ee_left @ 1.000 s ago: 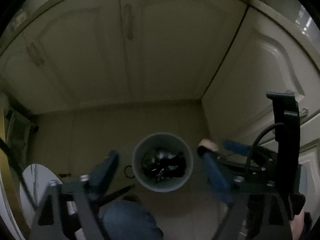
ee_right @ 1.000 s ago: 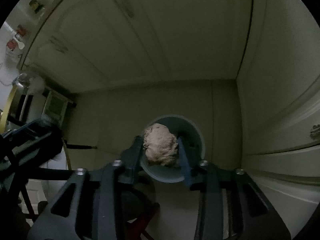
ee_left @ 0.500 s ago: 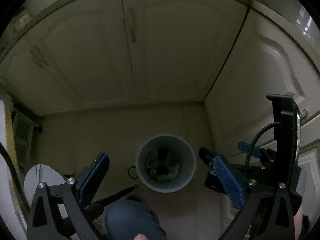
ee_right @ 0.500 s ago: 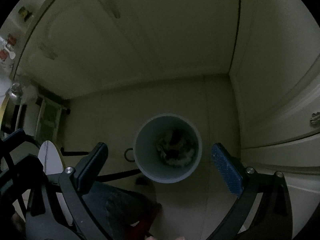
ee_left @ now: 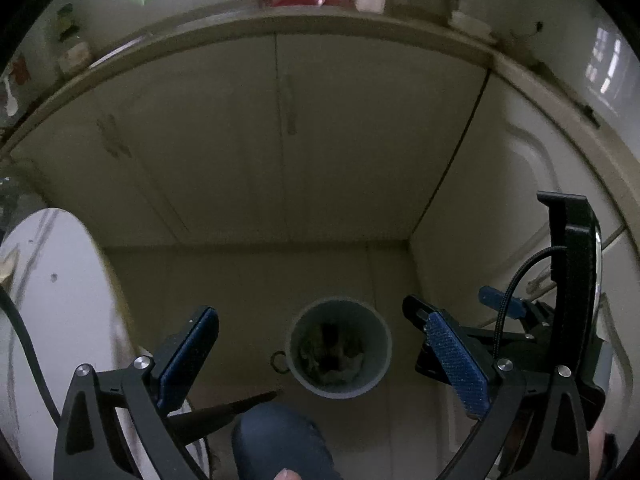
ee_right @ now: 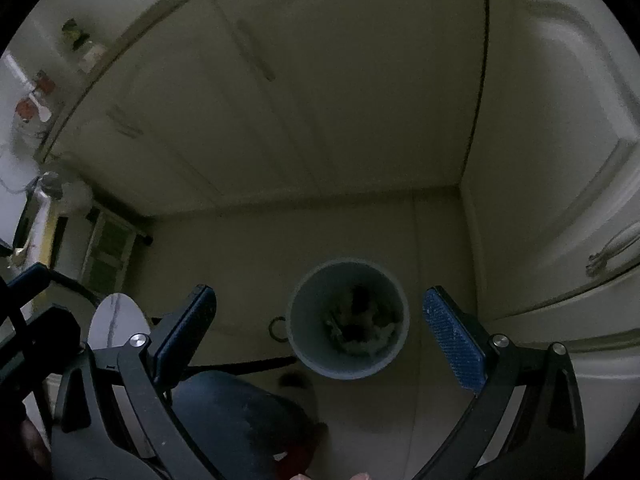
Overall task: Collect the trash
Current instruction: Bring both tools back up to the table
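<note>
Pale floor (ee_right: 360, 240) fills the dim corner; nearest, the left tool (ee_left: 320, 360) and right tool (ee_right: 320, 340) both gape wide, holding nothing; below between their pads stands the grey bin (ee_right: 298, 336) with crumpled trash (ee_right: 360, 332) inside; cream cabinet doors (ee_left: 360, 140) rise behind; no writing is readable.

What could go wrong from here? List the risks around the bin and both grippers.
1. The grey bin stands close to the person's knee; a step could tip it and spill the trash inside.
2. The left gripper and right gripper are both open and empty, and they sit close together, so they might collide when turning away.
3. The scene is dim, so stray litter on the floor may be missed.
</note>
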Demonstrator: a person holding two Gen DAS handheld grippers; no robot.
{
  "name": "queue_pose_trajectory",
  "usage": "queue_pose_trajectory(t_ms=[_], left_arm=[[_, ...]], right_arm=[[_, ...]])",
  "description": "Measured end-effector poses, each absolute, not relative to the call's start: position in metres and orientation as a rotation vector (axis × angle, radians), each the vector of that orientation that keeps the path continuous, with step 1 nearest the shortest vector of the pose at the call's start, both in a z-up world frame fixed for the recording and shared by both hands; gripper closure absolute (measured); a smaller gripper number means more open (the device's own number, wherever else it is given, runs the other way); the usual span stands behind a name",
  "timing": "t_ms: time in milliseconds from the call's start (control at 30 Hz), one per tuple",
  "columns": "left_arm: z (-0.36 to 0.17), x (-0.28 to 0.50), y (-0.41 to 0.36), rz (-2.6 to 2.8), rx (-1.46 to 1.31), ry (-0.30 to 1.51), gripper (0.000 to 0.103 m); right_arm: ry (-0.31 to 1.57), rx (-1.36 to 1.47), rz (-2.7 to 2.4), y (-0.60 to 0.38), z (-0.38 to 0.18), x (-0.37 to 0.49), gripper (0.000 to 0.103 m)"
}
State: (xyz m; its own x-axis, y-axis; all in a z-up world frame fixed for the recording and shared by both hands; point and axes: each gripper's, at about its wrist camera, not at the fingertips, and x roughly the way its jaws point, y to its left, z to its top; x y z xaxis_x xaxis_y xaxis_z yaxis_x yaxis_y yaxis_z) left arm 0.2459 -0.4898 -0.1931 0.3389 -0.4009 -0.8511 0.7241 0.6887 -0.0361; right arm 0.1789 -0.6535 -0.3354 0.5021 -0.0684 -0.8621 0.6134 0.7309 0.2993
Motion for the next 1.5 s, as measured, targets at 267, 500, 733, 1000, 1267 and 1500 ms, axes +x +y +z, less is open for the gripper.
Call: queue_pose_trajectory(t_ms=[267, 500, 733, 1000, 1267, 1500], left_arm=[[-0.144, 0.228, -0.421, -0.746, 0.286, 0.866, 0.001], [-0.11, 0.212, -0.354, -0.68, 0.232, 0.782, 0.001], [-0.096, 0.21, -0.278, -0.584, 0.148, 0.755, 0.001], [-0.068, 0.201, -0.197, -0.495, 0.052, 0.726, 0.001], [-0.061, 0.197, -0.107, -0.373, -0.036, 0.7, 0.001], [-0.07, 0.212, -0.045, -0.242, -0.081, 0.723, 0.001]], right_arm=[[0.888, 0.563, -0.436, -0.62, -0.279, 0.178, 0.0], [0.794, 0.5, -0.417, -0.582, -0.222, 0.181, 0.0], [0.737, 0.408, -0.363, -0.532, -0.172, 0.192, 0.0], [0.698, 0.311, -0.283, -0.46, -0.132, 0.216, 0.0], [0.68, 0.21, -0.175, -0.378, -0.108, 0.25, 0.0], [0.709, 0.112, -0.054, -0.309, -0.112, 0.295, 0.0]])
